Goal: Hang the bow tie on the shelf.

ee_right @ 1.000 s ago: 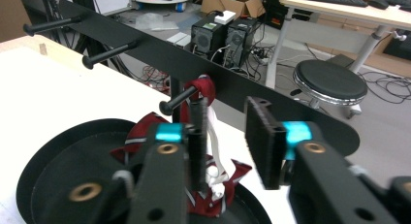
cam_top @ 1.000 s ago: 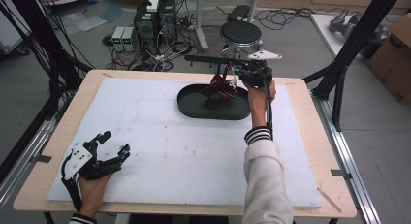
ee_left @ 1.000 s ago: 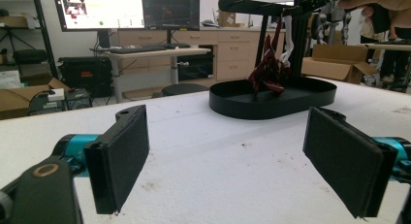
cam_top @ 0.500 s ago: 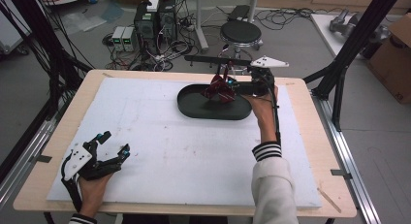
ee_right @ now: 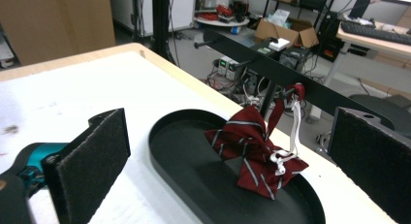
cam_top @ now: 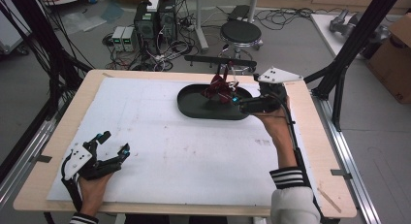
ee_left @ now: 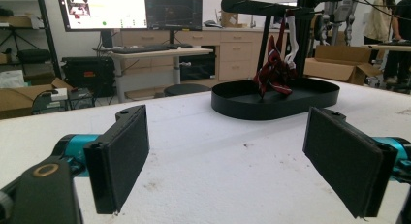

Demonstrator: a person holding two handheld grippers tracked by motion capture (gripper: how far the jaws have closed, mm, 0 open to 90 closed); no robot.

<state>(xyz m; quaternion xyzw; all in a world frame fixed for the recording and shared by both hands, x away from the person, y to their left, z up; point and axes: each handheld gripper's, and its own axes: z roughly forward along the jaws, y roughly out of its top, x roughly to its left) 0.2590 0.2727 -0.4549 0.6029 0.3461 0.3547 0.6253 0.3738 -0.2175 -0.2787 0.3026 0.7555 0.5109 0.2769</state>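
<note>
R gripper (cam_top: 236, 101) jaws just opened, nothing between them; backed off from bow tie (cam_top: 219, 88), now hanging on rack bar (cam_top: 220, 62) over tray (cam_top: 194, 107). Hang step looks done. L gripper (cam_top: 114, 145) open, idle.

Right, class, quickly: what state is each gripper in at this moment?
Left gripper: open, holding nothing, resting on the table.
Right gripper: open, jaws just spread, nothing between the pads; the red bow tie hangs free over the tray.

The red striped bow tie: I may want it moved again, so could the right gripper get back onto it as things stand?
Probably yes. The right gripper, its jaws just opened and empty, sits beside the black tray, and the bow tie, hanging from the black bar, lies straight ahead, nothing between.
</note>
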